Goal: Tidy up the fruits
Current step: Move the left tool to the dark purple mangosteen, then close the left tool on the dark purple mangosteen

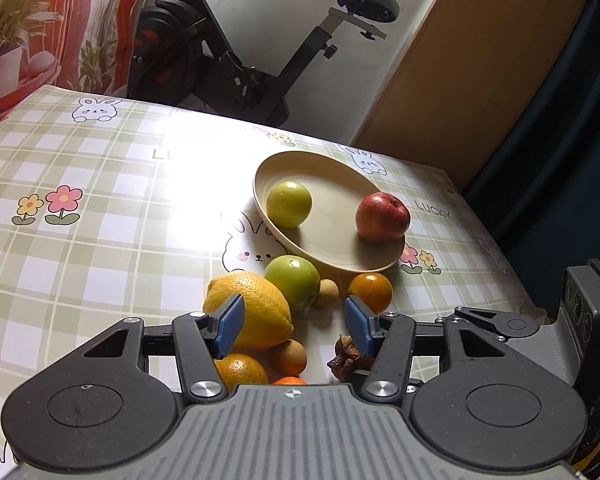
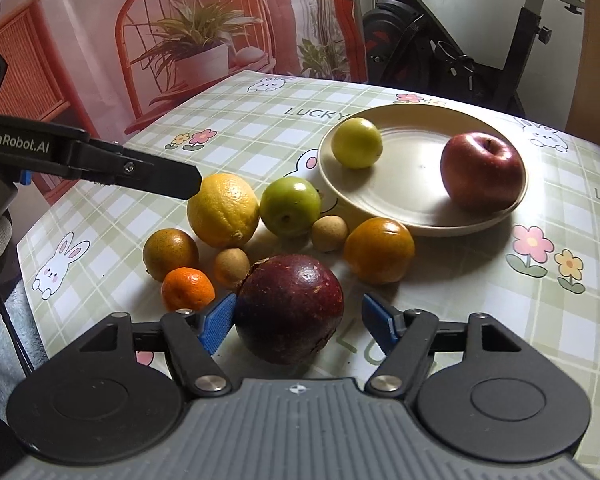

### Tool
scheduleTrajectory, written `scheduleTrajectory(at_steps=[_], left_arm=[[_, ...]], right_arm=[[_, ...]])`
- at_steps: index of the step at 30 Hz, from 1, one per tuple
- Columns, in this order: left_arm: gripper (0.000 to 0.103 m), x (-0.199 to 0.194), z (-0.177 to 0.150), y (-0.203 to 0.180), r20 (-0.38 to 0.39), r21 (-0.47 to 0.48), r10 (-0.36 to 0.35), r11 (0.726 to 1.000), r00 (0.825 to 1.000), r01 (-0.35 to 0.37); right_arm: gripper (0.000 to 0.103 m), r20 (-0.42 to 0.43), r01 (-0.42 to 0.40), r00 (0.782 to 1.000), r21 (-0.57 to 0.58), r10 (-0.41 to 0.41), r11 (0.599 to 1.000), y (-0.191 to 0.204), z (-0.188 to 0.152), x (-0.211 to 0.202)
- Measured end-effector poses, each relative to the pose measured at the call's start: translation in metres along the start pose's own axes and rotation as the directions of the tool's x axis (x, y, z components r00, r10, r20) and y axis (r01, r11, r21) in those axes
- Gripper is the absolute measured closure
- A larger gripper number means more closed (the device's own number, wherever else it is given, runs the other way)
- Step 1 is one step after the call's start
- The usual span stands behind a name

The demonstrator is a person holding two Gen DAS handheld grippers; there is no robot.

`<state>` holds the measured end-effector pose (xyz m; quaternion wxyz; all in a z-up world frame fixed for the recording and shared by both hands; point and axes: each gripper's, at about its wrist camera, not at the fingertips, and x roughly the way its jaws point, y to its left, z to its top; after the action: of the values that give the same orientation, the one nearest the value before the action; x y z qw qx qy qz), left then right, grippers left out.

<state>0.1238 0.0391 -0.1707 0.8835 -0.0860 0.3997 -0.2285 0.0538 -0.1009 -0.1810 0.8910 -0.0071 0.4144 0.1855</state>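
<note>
A beige plate point(image 1: 340, 216) holds a red apple point(image 1: 382, 218) and a yellow-green fruit point(image 1: 289, 204). In front of it lie a lemon point(image 1: 248, 312), a green fruit point(image 1: 292, 286), an orange point(image 1: 370, 292) and small brown fruits. My left gripper point(image 1: 295, 326) hangs open over this pile, its left pad above the lemon. In the right wrist view my right gripper point(image 2: 299, 320) is open around a dark purple fruit point(image 2: 290, 308). The left pad is close to the fruit's skin and the right pad stands apart from it.
A checked tablecloth point(image 2: 260, 128) with rabbits and flowers covers the table. A tangerine point(image 2: 188, 288) and a greenish orange point(image 2: 170, 252) lie at the pile's left. An exercise bike point(image 1: 228, 52) stands behind the table, and a wooden panel point(image 1: 460, 80) stands at the right.
</note>
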Motion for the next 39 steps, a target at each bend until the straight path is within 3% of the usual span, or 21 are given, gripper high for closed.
scheduleTrajectory(at_steps=[12, 14, 16, 17, 18, 26, 31, 35, 38, 39], left_arm=[[0.046, 0.019, 0.002, -0.025, -0.053, 0.049, 0.000, 0.999, 0.999, 0.003], [0.053, 0.022, 0.004, -0.027, -0.064, 0.049, -0.012, 0.999, 0.998, 0.015], [0.054, 0.027, 0.006, -0.029, -0.070, 0.050, -0.013, 0.999, 0.997, 0.017], [0.057, 0.029, 0.007, -0.030, -0.074, 0.051, -0.016, 0.998, 0.997, 0.020], [0.057, 0.032, 0.008, -0.031, -0.080, 0.051, -0.020, 0.998, 0.997, 0.024], [0.057, 0.058, 0.007, -0.045, -0.135, 0.070, -0.054, 0.995, 0.989, 0.064], [0.057, 0.071, 0.008, -0.055, -0.170, 0.069, -0.102, 0.991, 0.980, 0.115], [0.057, 0.079, 0.009, -0.070, -0.190, 0.108, -0.111, 0.985, 0.976, 0.133], [0.057, 0.084, 0.008, -0.076, -0.219, 0.102, -0.140, 0.981, 0.966, 0.165], [0.057, 0.086, 0.007, -0.077, -0.232, 0.097, -0.153, 0.979, 0.961, 0.179]], right_arm=[[0.039, 0.018, 0.031, 0.999, 0.019, -0.032, 0.999, -0.010, -0.011, -0.018], [0.039, 0.036, 0.027, 0.999, 0.014, -0.028, 1.000, -0.008, -0.008, -0.020], [0.039, 0.053, 0.015, 0.998, 0.028, -0.017, 0.999, -0.009, -0.004, -0.020], [0.040, 0.062, 0.001, 0.998, 0.053, -0.004, 0.999, -0.012, -0.003, -0.020], [0.049, 0.066, -0.010, 0.998, 0.079, 0.004, 0.997, -0.015, -0.003, -0.020], [0.059, 0.092, -0.058, 0.995, 0.190, 0.041, 0.980, -0.036, -0.015, -0.037], [0.059, 0.107, -0.045, 0.994, 0.258, 0.018, 0.965, -0.049, -0.024, -0.047], [0.056, 0.106, -0.022, 0.994, 0.242, -0.004, 0.970, -0.045, -0.025, -0.051], [0.038, 0.113, -0.006, 0.993, 0.195, -0.016, 0.981, -0.037, -0.024, -0.054], [0.037, 0.113, 0.006, 0.993, 0.171, -0.026, 0.985, -0.033, -0.023, -0.054]])
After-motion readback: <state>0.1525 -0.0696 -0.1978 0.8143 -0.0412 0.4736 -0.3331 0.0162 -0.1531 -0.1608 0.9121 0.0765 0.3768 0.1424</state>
